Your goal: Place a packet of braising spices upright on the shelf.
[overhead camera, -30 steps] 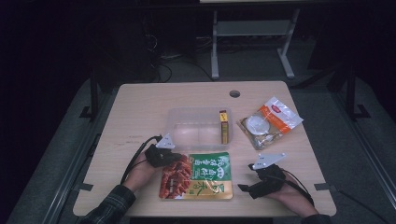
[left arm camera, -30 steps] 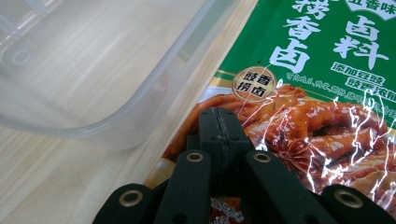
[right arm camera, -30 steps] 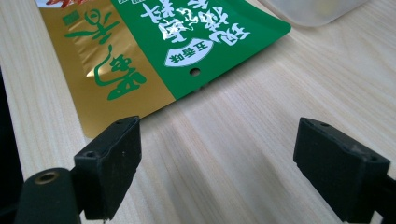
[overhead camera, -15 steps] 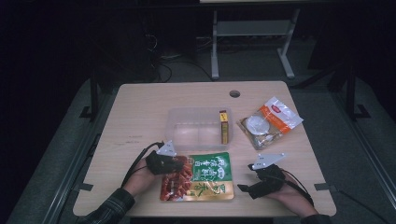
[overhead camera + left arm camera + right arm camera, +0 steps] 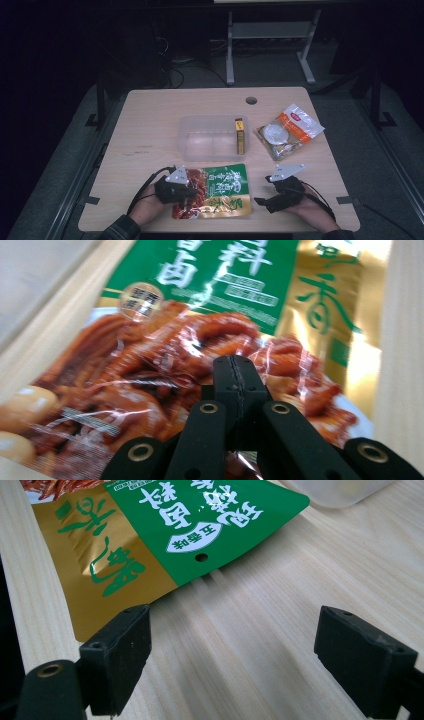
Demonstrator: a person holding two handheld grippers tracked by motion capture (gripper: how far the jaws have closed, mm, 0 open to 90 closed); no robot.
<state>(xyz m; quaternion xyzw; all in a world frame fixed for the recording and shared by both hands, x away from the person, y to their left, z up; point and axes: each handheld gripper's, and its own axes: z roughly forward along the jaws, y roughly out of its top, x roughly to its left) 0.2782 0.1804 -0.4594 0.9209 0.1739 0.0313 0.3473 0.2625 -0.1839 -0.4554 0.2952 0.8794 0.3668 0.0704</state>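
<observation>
Left gripper (image 5: 235, 365) has its jaws pressed together with nothing between them, its tip over the printed meat end of the green-and-gold food pouch (image 5: 215, 191). Right gripper (image 5: 232, 655) stands spread, just beside the pouch's gold corner, not touching it. That pouch lies flat on the table (image 5: 150, 130), on the person's side of the clear plastic box (image 5: 210, 136). It looks light, floppy and slick; a sealed edge or corner probably offers the surest hold.

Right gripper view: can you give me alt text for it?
The right gripper has its black jaws wide open, low over the pale wooden table. The gold and green foil food pouch lies just ahead at left, nothing between the jaws.
</observation>
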